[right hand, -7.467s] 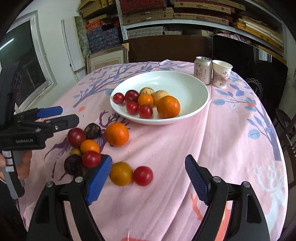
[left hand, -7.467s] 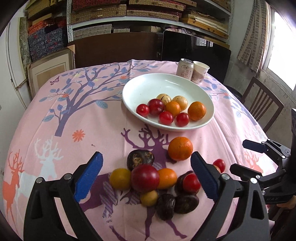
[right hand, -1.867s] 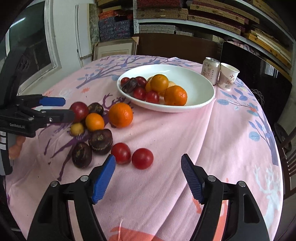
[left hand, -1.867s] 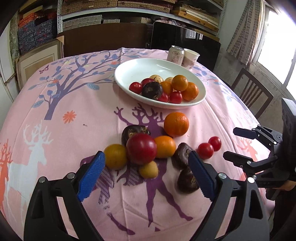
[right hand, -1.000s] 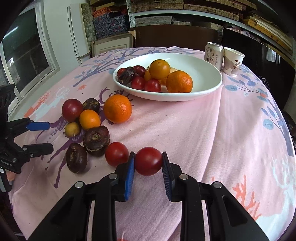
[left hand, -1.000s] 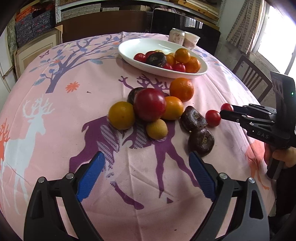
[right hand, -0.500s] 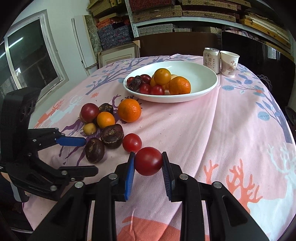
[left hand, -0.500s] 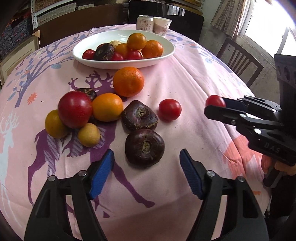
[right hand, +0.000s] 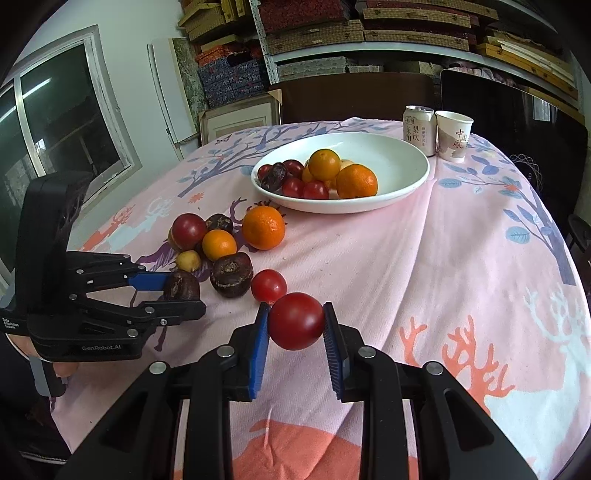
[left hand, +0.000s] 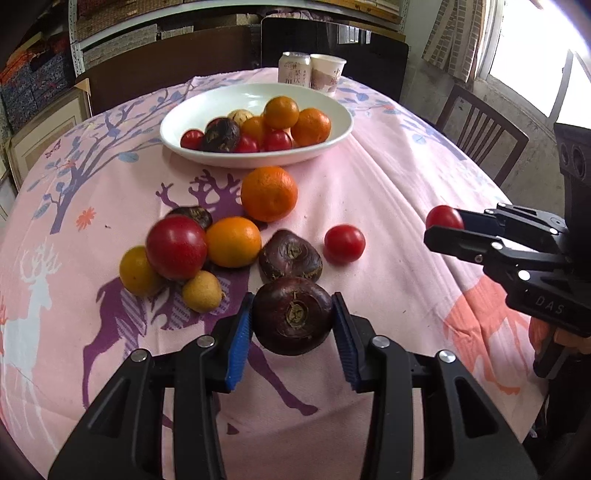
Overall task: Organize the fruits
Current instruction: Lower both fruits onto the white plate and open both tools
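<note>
You had the right gripper (right hand: 296, 320) clamped on a round red tomato (right hand: 296, 321), the left gripper (left hand: 292, 321) closing around a dark purple round fruit (left hand: 292, 320), and several loose fruits left outside the white oval bowl (left hand: 332, 136).

Daylight floods in from a blown-out window (left hand: 535, 44) at far right, leaving soft shadows under the fruit on the pink worktop (left hand: 388, 192). Fisheye distortion bends the shelves (right hand: 406, 33); corners fall dark. Near fruit looks slightly blurred.

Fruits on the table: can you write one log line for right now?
left hand-held gripper: closing on dark fruit | right hand-held gripper: holding red tomato | white bowl: partly filled
</note>
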Action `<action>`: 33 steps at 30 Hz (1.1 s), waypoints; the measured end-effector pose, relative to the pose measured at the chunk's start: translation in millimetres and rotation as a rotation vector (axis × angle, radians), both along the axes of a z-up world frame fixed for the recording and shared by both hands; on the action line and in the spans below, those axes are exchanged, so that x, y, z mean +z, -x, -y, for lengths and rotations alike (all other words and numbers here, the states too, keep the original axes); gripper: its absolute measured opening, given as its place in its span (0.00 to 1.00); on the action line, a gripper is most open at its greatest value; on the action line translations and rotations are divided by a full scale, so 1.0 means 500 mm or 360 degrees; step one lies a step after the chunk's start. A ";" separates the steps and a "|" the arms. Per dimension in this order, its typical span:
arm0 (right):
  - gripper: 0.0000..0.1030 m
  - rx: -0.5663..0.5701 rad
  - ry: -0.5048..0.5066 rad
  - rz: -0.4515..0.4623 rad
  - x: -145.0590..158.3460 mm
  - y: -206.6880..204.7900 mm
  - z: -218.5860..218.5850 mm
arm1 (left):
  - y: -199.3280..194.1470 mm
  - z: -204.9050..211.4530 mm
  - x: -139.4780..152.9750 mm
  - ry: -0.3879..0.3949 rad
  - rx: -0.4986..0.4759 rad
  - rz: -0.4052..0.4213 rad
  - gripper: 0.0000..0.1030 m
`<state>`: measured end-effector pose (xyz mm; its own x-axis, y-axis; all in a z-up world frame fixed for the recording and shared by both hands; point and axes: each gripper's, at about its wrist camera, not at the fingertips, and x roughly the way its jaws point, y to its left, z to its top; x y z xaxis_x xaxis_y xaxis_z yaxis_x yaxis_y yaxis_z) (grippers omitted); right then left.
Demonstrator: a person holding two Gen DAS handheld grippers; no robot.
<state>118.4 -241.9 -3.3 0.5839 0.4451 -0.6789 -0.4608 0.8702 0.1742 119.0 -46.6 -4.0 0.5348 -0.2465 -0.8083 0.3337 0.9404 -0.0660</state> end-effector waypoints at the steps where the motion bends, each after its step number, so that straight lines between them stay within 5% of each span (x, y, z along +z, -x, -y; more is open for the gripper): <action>1: 0.28 0.0000 -0.0001 0.0015 0.009 -0.001 -0.001 | -0.002 -0.003 0.019 0.0003 0.0004 0.0039 0.39; 10: 0.28 -0.0068 -0.0122 0.0222 0.113 -0.061 -0.009 | -0.124 -0.036 0.146 0.0084 0.0283 0.0310 0.39; 16: 0.28 -0.0197 -0.0234 0.0189 0.117 -0.175 -0.014 | -0.238 -0.023 0.109 0.0025 0.0411 0.0263 0.39; 26: 0.30 -0.0368 -0.0314 -0.0042 0.033 -0.345 -0.006 | -0.331 -0.027 0.045 0.0071 0.0480 0.0151 0.40; 28: 0.32 -0.0395 -0.0317 -0.0055 0.023 -0.361 -0.008 | -0.342 -0.033 0.041 0.0095 0.0531 0.0144 0.58; 29: 0.44 -0.0402 -0.0341 -0.0067 0.018 -0.366 -0.007 | -0.344 -0.037 0.043 0.0105 0.0569 0.0154 0.72; 33: 0.55 -0.0447 -0.0372 -0.0068 0.009 -0.367 0.000 | -0.335 -0.046 0.053 0.0124 0.0590 0.0190 0.78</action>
<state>302.1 -242.1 1.4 0.6788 0.4171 -0.6044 -0.1973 0.8963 0.3971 286.4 -23.7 22.4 0.6880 -0.0771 -0.7216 -0.0177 0.9923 -0.1229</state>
